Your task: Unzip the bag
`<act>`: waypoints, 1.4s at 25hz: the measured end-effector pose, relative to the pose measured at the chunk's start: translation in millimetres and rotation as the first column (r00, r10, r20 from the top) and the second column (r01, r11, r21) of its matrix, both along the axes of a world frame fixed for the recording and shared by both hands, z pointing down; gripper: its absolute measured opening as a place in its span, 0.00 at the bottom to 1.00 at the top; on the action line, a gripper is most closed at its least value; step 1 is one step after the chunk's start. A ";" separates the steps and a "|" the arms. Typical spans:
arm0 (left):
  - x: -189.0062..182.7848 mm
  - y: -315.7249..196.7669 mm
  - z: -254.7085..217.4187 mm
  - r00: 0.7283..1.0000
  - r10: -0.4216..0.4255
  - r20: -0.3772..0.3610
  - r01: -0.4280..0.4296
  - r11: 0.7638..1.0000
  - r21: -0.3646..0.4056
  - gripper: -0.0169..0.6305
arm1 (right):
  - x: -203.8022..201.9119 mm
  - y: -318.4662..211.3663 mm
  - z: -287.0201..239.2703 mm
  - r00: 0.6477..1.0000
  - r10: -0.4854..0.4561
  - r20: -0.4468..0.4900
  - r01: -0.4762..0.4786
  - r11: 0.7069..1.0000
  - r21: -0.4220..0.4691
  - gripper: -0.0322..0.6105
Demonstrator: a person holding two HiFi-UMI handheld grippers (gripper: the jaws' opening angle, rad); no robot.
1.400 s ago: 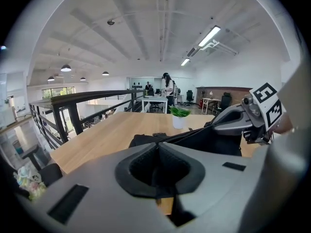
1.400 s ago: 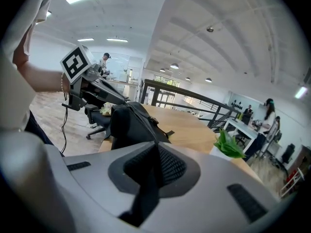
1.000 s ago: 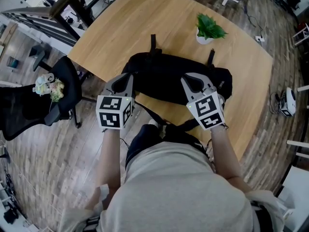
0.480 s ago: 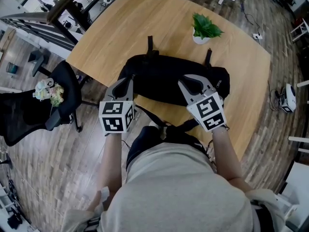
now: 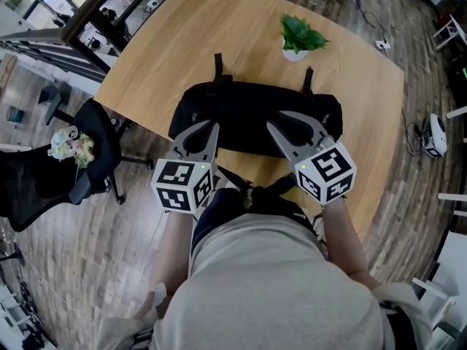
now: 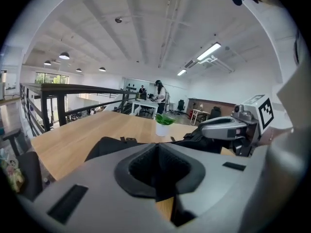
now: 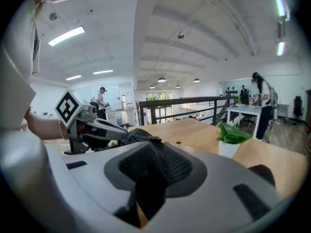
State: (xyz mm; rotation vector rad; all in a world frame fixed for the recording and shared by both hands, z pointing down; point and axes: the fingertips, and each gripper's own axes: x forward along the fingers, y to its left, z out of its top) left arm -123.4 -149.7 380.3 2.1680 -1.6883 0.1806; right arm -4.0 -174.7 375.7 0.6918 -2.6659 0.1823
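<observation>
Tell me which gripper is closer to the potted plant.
Right. The right gripper, jaws opening with nothing gripped, is at the right end of the bag, with the potted plant just beyond it. The left gripper is at the bag's left end, farther off.

Table and surroundings
A potted plant (image 5: 300, 36) stood on the far part of the wooden table (image 5: 182, 42); a black chair (image 5: 44, 184) holding a pale bundle (image 5: 71, 144) sat beside it.
</observation>
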 end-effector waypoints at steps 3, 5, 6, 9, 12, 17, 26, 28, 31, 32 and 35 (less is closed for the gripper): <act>24.4 0.7 -1.9 0.996 0.079 -0.034 -0.078 0.997 0.016 0.07 | 4.4 5.6 -7.6 0.999 0.026 0.048 -0.024 0.999 -0.032 0.14; 38.3 0.6 -1.6 0.990 0.119 -0.080 -0.118 0.993 0.022 0.07 | 5.0 11.7 -10.6 0.997 0.019 0.077 -0.015 0.998 -0.054 0.06; 43.8 0.3 -0.9 0.986 0.134 -0.094 -0.133 0.991 0.021 0.07 | 4.9 14.8 -11.2 0.995 0.014 0.096 -0.007 0.998 -0.066 0.06; 56.2 -0.9 3.1 0.982 0.169 -0.083 -0.169 0.986 0.007 0.07 | 8.5 18.6 -8.5 0.992 0.041 0.122 -0.029 0.995 -0.099 0.06; 62.3 -2.4 9.3 0.983 0.178 -0.041 -0.179 0.983 -0.027 0.06 | 14.1 21.1 0.9 0.995 0.077 0.068 -0.069 0.991 -0.114 0.06; 66.6 -1.8 16.7 0.982 0.184 -0.044 -0.187 0.981 -0.058 0.06 | 11.2 30.7 20.7 0.998 0.060 -0.026 -0.063 0.990 -0.129 0.06; 74.1 2.0 22.6 0.976 0.215 -0.037 -0.218 0.973 -0.078 0.05 | 1.2 34.0 24.6 0.999 0.049 -0.004 -0.050 0.987 -0.153 0.06; 76.5 2.3 22.7 0.973 0.228 -0.041 -0.231 0.970 -0.080 0.05 | -0.3 33.6 27.1 0.998 0.056 -0.001 -0.055 0.985 -0.166 0.06; 78.8 3.8 23.6 0.971 0.235 -0.043 -0.238 0.968 -0.082 0.05 | -1.8 33.8 29.1 0.999 0.053 -0.001 -0.052 0.984 -0.171 0.06; 79.2 4.5 23.7 0.971 0.236 -0.044 -0.239 0.968 -0.082 0.05 | -1.7 33.9 29.1 0.999 0.052 0.002 -0.051 0.983 -0.174 0.06; 80.4 6.3 24.6 0.969 0.241 -0.048 -0.244 0.966 -0.086 0.05 | -1.5 33.1 29.1 0.998 0.055 0.021 -0.050 0.979 -0.197 0.06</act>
